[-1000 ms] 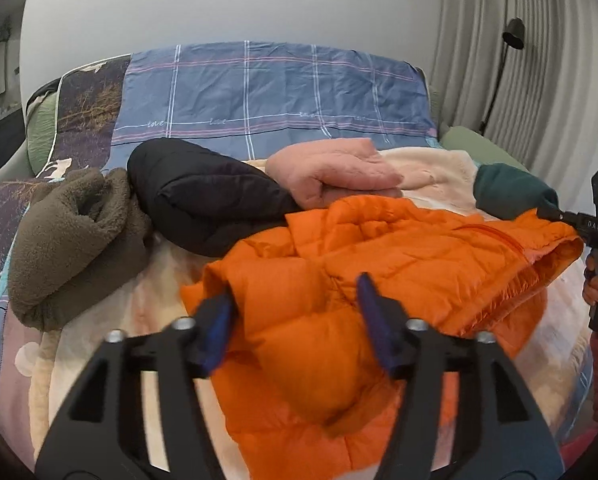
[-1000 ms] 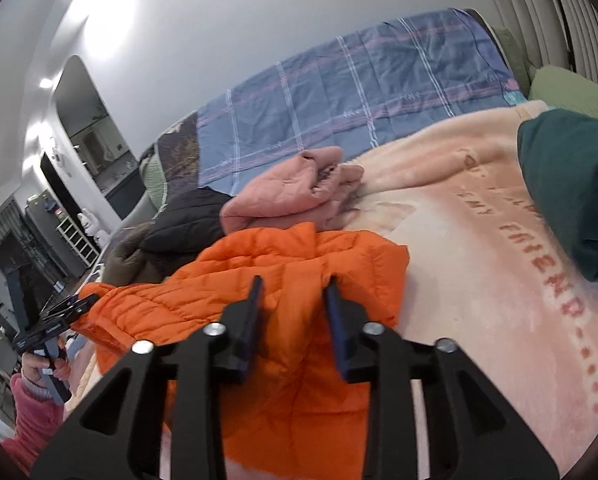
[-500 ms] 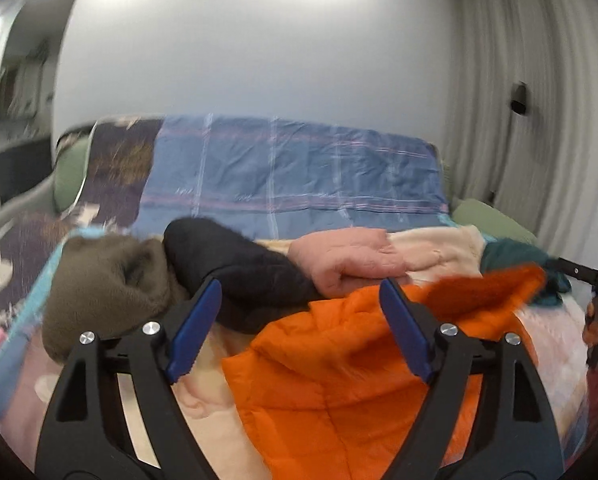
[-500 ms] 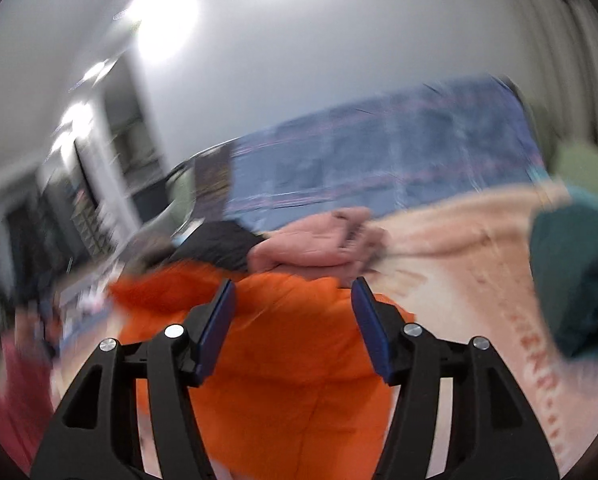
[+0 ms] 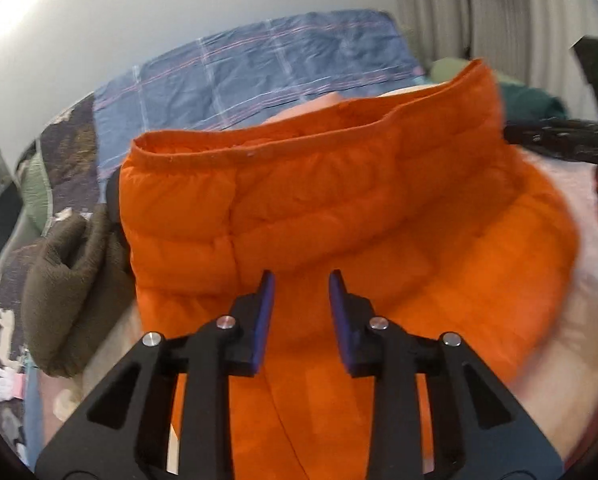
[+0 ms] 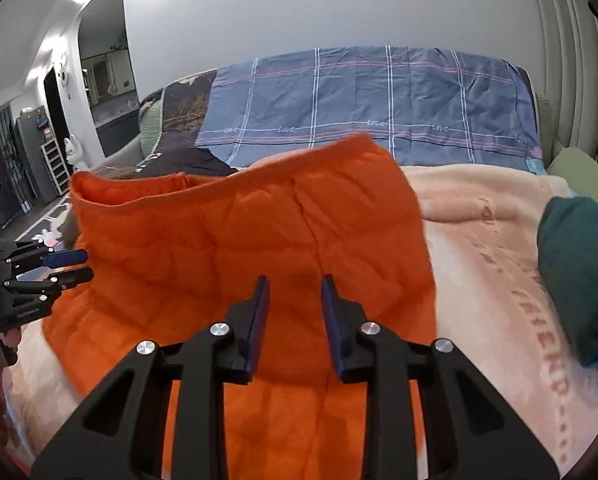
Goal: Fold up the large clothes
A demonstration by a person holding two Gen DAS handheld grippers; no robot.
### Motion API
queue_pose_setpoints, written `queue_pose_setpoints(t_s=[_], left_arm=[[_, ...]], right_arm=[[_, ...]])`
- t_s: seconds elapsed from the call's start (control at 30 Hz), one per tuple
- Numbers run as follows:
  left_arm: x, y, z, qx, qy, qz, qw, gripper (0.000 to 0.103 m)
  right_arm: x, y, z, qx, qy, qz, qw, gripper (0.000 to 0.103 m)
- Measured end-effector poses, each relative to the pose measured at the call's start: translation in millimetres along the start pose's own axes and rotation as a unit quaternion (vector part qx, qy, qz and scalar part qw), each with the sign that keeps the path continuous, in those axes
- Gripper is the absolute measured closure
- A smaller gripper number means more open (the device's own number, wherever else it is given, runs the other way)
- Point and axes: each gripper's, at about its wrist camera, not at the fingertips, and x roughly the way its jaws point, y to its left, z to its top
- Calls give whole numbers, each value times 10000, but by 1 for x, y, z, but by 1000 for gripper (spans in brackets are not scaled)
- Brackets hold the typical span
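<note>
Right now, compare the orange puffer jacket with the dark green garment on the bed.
The orange quilted puffer jacket stands raised in the middle of the bed, its hem edge up; the dark green garment lies bunched at the right edge. The jacket is shiny and stitched in panels; the green garment looks matte and soft. The jacket fills far more of the view. Both are over the peach blanket.

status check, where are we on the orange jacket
Left gripper, right gripper: jaws closing, orange fabric between. Orange jacket half lifted off the blanket. Nothing in the way.
</note>
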Motion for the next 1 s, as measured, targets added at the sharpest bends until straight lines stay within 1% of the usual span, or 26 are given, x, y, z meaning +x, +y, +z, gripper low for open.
queue_pose_setpoints(t_s=[0.07, 0.1, 0.13, 0.17, 0.23, 0.27, 0.3, 0.33, 0.37, 0.4, 0.43, 0.53, 0.67, 0.73, 0.8, 0.83, 0.87, 0.9, 0.93, 0.97, 1.0], left_arm=[[18, 11, 8, -269, 96, 134, 9995, 73], [25, 16, 10, -362, 132, 214, 9990, 71], [36, 23, 12, -481, 175, 312, 9982, 64], [44, 28, 11, -540, 207, 373, 9976, 53], [64, 36, 4, -600, 381, 634, 9955, 43], [73, 38, -1, -590, 479, 782, 9940, 38], [81, 41, -8, -574, 540, 868, 9931, 37], [88, 45, -14, -653, 512, 726, 9939, 33], [91, 50, -18, -794, 493, 584, 9939, 31], [94, 56, -24, -1057, 497, 379, 9924, 31], [93, 59, -28, -1174, 482, 277, 9915, 31], [95, 60, -40, -1330, 423, 111, 9902, 31], [94, 59, -45, -1329, 447, 114, 9901, 31], [94, 57, -44, -1289, 464, 202, 9904, 31], [90, 58, -38, -1222, 479, 304, 9909, 33], [85, 57, -32, -1177, 470, 359, 9913, 37], [77, 57, -26, -1194, 428, 361, 9913, 45], [70, 58, -21, -1252, 340, 287, 9911, 49], [60, 59, -10, -1373, 148, 93, 9904, 53], [53, 59, 1, -1468, -3, -50, 9892, 53], [48, 57, 12, -1514, -103, -126, 9883, 54]], right_arm=[[19, -1, 10, -45, 64, -233, 9997, 75], [27, -3, 11, -30, 107, -324, 9994, 75], [40, -11, 13, 68, 203, -464, 9987, 75], [53, -19, 11, 197, 336, -571, 9976, 75], [82, -43, 1, 558, 717, -750, 9930, 70], [94, -52, -5, 731, 881, -694, 9910, 69], [104, -60, -12, 910, 1017, -564, 9890, 69], [112, -66, -20, 1089, 1081, -364, 9875, 69], [115, -66, -23, 1122, 1090, -317, 9872, 69], [117, -63, -26, 1004, 1060, -403, 9885, 69], [117, -58, -27, 863, 1022, -512, 9897, 68], [122, -42, -31, 456, 933, -782, 9915, 67], [129, -41, -33, 412, 952, -791, 9915, 66], [128, -42, -33, 406, 949, -797, 9915, 66], [118, -46, -33, 388, 939, -826, 9914, 66], [111, -44, -28, 403, 974, -921, 9902, 64], [102, -41, -24, 478, 966, -991, 9892, 63], [91, -36, -16, 582, 879, -955, 9898, 61], [78, -29, -5, 669, 651, -732, 9929, 57], [72, -21, 4, 661, 520, -644, 9944, 55], [69, -11, 13, 578, 443, -656, 9952, 50]])
